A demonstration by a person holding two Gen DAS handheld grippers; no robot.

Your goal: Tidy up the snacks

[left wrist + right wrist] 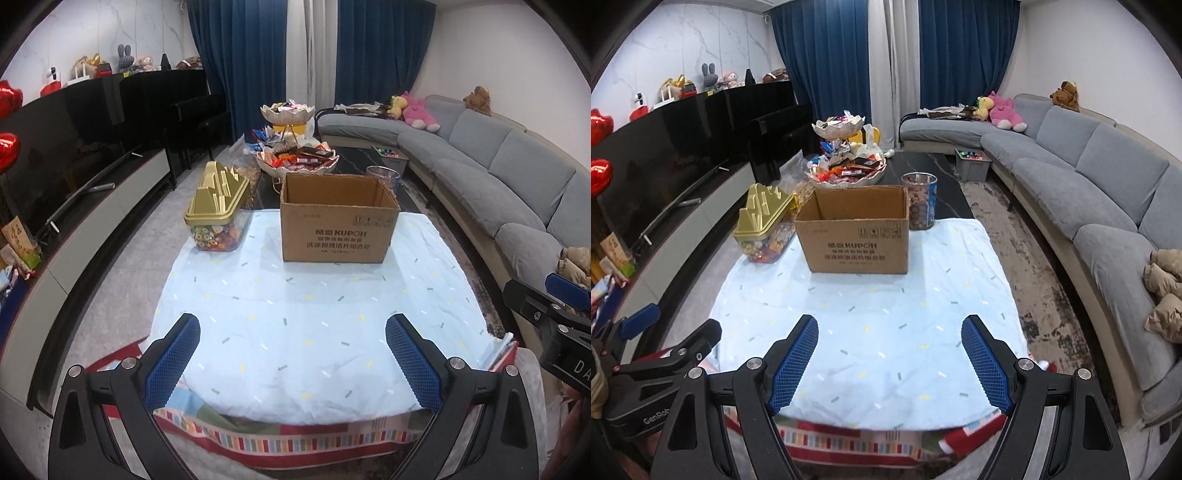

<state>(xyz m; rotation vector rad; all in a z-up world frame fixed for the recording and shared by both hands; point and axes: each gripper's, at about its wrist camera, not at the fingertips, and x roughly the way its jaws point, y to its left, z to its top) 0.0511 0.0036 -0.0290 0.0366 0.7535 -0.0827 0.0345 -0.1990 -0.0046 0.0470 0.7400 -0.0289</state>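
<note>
Cardboard box [338,218] open on pale blue cloth [314,325], gold-lidded candy tub [218,210] beside it, left claw [293,325] and right claw [890,325] both spread, empty

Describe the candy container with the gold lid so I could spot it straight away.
Find the pale blue cloth over the low table, then the open cardboard box standing on it. Just left of the box, apart from it, stands the candy container: a clear tub of bright wrapped sweets. Its stepped, shiny gold lid is the only one like it here.

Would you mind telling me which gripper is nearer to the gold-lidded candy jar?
Left. The left gripper hovers open over the cloth, with the jar ahead on its left. The right gripper, also open, sits further right.
</note>
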